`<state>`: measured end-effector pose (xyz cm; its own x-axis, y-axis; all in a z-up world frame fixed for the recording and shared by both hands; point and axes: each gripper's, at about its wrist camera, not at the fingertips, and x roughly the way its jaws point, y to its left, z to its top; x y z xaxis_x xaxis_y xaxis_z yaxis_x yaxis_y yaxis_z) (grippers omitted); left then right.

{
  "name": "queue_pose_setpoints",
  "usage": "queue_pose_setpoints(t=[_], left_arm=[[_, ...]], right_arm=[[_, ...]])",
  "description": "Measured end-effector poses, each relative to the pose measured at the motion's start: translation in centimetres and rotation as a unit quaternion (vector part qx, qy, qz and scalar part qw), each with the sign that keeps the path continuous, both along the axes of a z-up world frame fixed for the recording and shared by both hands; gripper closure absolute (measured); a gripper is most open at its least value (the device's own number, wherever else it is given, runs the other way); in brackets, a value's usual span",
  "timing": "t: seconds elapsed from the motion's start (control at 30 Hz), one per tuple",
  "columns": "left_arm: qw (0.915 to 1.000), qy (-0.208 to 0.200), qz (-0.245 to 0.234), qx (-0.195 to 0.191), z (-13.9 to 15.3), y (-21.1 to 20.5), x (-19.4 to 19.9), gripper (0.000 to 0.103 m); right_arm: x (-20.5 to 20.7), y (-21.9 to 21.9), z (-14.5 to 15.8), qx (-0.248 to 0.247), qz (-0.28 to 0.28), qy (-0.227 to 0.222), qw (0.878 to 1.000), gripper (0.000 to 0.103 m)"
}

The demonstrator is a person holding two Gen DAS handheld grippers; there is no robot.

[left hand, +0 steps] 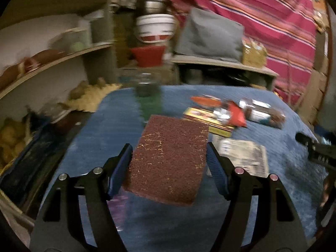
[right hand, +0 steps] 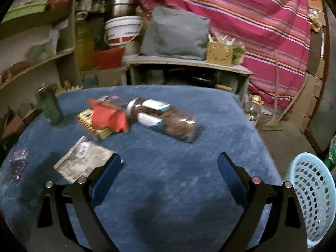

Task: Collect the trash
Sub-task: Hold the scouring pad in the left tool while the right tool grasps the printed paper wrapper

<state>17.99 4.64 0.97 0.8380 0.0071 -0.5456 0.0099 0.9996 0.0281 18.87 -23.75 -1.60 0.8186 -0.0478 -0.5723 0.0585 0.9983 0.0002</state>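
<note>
Brown scouring pad (left hand: 168,159) between left gripper (left hand: 168,161) jaws, long axis pointing away.

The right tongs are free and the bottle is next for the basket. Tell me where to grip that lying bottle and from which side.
Grip the bottle across its middle, on the labelled body, coming down from above with the right tongs. It lies on its side on the blue cloth, cap toward the red wrapper, so its round sides face the pads. The wrapper crowds the cap end; the middle looks clear.
</note>
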Motion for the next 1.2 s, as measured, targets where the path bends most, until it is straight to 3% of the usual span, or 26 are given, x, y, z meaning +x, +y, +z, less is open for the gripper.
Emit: queue_pose_setpoints(t=[0.33,0.83,0.93,1.03,1.1,1.2], left_arm=[[0.9971,-0.004,0.070,-0.029,-0.3,7.3,-1.0,0.034],[0.9962,-0.003,0.078,-0.038,-0.8,9.0,-0.8,0.034],[0.9959,-0.001,0.079,-0.043,-0.8,9.1,-0.7,0.034],[0.9959,0.000,0.079,-0.045,-0.9,9.0,-0.6,0.034],[0.9960,0.001,0.078,-0.043,-0.9,9.0,-0.5,0.034],[0.9963,0.002,0.078,-0.036,-1.1,8.9,-0.5,0.034]], right_arm=[[1.8,6.2,-2.4,-0.012,0.039,0.054,0.998,0.012],[5.2,7.8,-6.1,-0.011,0.015,0.144,0.989,0.013],[5.3,7.5,-6.2,0.017,0.022,0.151,0.988,0.020],[5.3,8.1,-6.1,0.014,0.034,0.148,0.988,0.033],[5.3,8.6,-6.0,0.018,0.046,0.146,0.988,0.048],[5.3,8.8,-6.0,0.020,0.049,0.145,0.988,0.054]])
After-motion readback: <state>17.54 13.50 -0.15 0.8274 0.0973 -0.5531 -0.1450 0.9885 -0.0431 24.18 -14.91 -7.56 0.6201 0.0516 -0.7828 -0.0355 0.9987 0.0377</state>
